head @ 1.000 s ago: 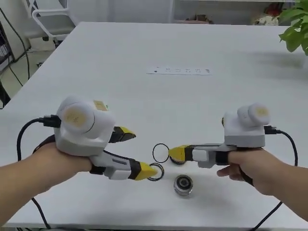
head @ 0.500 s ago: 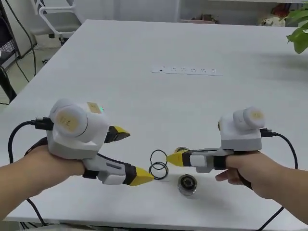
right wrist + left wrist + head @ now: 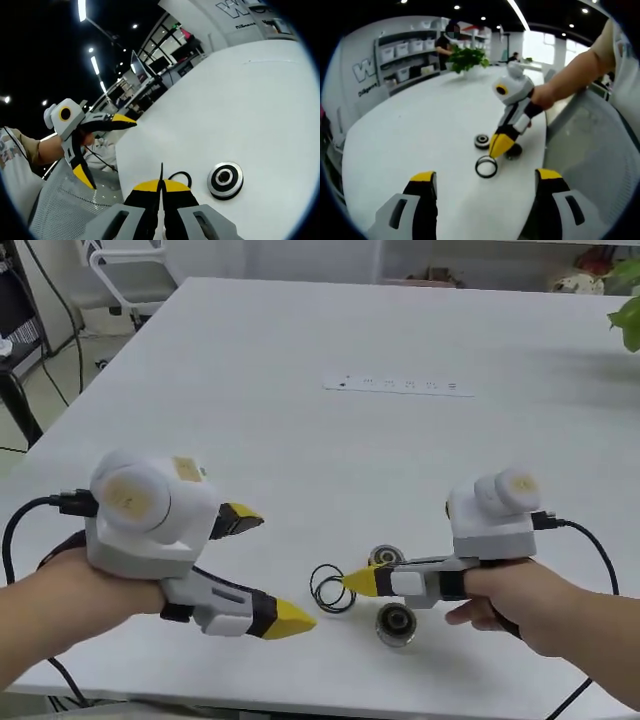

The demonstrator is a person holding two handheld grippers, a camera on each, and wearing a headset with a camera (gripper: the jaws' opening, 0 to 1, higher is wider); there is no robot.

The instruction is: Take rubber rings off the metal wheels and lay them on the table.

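Rubber ring (image 3: 161, 171) | pinched between right gripper (image 3: 161, 185) fingers | metal wheel (image 3: 225, 180) beside

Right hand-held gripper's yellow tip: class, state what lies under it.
Under the right hand-held gripper tip, black rubber rings lie overlapping on the table. The shut tip covers their edge; any pinch is hidden.

The head view looks forward and down from above the near edge of the counter (image 3: 300, 370). Both gripper views sit low and close there, facing each other: one shows the right hand-held gripper (image 3: 497, 148), the other the left hand-held gripper (image 3: 112, 153). All share the rubber rings (image 3: 328, 589) and metal wheels (image 3: 397, 622).
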